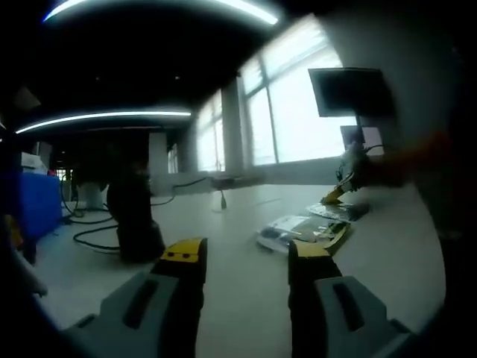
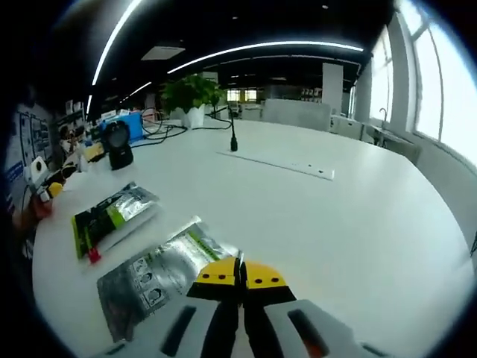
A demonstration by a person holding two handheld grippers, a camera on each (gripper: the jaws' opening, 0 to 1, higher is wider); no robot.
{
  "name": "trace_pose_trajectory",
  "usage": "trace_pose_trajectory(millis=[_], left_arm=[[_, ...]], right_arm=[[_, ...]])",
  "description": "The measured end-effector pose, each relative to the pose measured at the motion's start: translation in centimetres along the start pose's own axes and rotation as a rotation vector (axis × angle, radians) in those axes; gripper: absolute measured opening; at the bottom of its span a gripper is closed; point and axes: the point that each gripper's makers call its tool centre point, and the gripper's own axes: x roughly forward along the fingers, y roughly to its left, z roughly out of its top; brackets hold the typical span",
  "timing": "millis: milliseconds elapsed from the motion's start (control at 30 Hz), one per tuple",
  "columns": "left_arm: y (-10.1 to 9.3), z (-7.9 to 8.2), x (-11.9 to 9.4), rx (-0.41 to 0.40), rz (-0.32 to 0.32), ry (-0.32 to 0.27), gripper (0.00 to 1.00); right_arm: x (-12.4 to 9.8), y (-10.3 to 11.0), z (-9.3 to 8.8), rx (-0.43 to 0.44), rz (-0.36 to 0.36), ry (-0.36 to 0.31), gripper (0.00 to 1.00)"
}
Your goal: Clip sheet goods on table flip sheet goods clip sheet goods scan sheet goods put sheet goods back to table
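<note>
Left gripper (image 1: 247, 262) agape, right gripper (image 2: 240, 273) closed

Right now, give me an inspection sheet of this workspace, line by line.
Surface: white table, mostly bare.
Job's things: silver packet under the right claw; green-and-silver packet beside it, apart.
Clutter: black scanner; upright black stalk; white strip.
Grippers: left claw open, holding nothing; right claw shut, tips over the silver packet's edge, grip unclear.
Cables: black cables near the scanner.
Surroundings: windows, monitor, potted plant.
</note>
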Motion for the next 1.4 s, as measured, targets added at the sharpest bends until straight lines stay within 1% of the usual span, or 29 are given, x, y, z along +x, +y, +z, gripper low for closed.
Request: trace_pose_trajectory(millis=[200, 367, 433, 533, 633, 833, 967, 1200, 1300, 1400], left_arm=[[0.1, 0.1, 0.0, 0.001, 0.006, -0.002, 0.36], [0.3, 0.3, -0.1, -0.008, 0.013, -0.012, 0.36], [0.3, 0.2, -0.1, -0.009, 0.012, -0.012, 0.36], [0.2, 0.2, -0.1, -0.009, 0.010, -0.011, 0.36], [0.2, 0.2, -0.1, -0.007, 0.009, -0.010, 0.36], [0.3, 0.2, -0.1, -0.006, 0.015, -0.009, 0.37], [0.3, 0.2, -0.1, -0.004, 0.016, -0.011, 0.37], [0.3, 0.2, -0.1, -0.008, 0.014, -0.011, 0.37], [0.4, 0.3, -0.1, -0.008, 0.015, -0.014, 0.37], [0.5, 0.3, -0.2, -0.015, 0.017, -0.016, 0.37]], right_arm=[[-1.6, 1.0, 2.1, 0.013, 0.018, -0.058, 0.00], [-3.1, 1.8, 4.0, 0.038, 0.031, -0.122, 0.00], [-3.4, 2.0, 4.4, 0.037, 0.032, -0.133, 0.00], [-3.6, 1.7, 4.8, 0.050, 0.040, -0.150, 0.00], [-4.0, 2.1, 5.2, 0.057, 0.046, -0.170, 0.00], [-4.4, 1.9, 5.7, 0.058, 0.068, -0.187, 0.00], [-5.4, 2.9, 6.8, 0.102, 0.112, -0.222, 0.00], [-7.1, 4.7, 8.5, 0.142, 0.157, -0.273, 0.00], [-7.7, 5.1, 9.1, 0.148, 0.146, -0.292, 0.00], [-8.4, 5.8, 9.7, 0.164, 0.151, -0.311, 0.00]])
